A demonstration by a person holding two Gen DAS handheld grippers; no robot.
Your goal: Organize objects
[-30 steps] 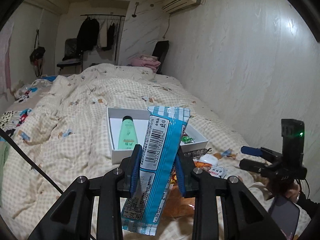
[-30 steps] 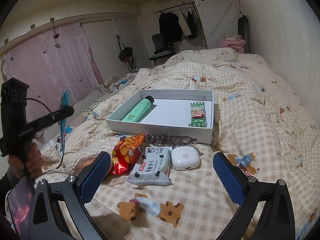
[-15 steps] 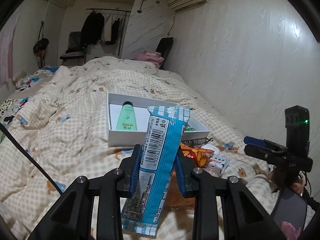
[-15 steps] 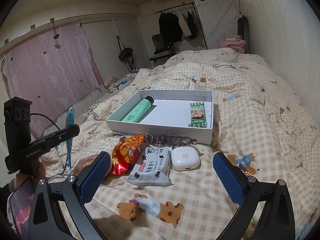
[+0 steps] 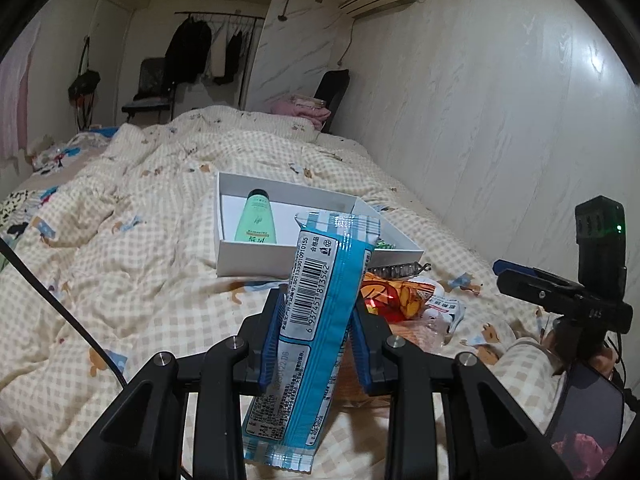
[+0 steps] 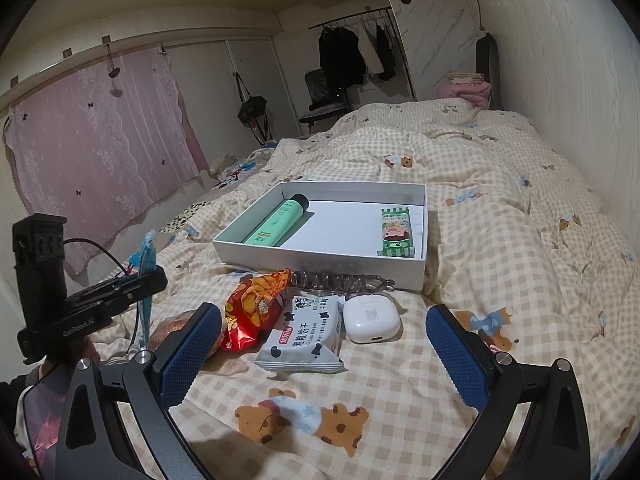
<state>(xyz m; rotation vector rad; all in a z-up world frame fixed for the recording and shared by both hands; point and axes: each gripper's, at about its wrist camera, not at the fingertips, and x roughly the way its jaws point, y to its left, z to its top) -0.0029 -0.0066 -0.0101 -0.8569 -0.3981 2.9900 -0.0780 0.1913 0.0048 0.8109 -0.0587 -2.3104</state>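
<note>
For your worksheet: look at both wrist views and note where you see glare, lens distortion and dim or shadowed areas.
Left wrist view: glare streaks on the glossy wall; black fisheye corners; the blue wrapper is sharp enough to read its barcode. Right wrist view: the room lines bow outward, dim even light, a soft shadow inside the white box, faint sheen on the earbud case.

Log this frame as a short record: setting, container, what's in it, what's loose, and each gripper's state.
setting: bed with checked quilt
container: white box, open
in box: green tube; green snack bar
loose in front of box: red snack bag, biscuit pack, white earbud case, chain
left gripper: shut on blue wrapper
right gripper: open, empty
</note>
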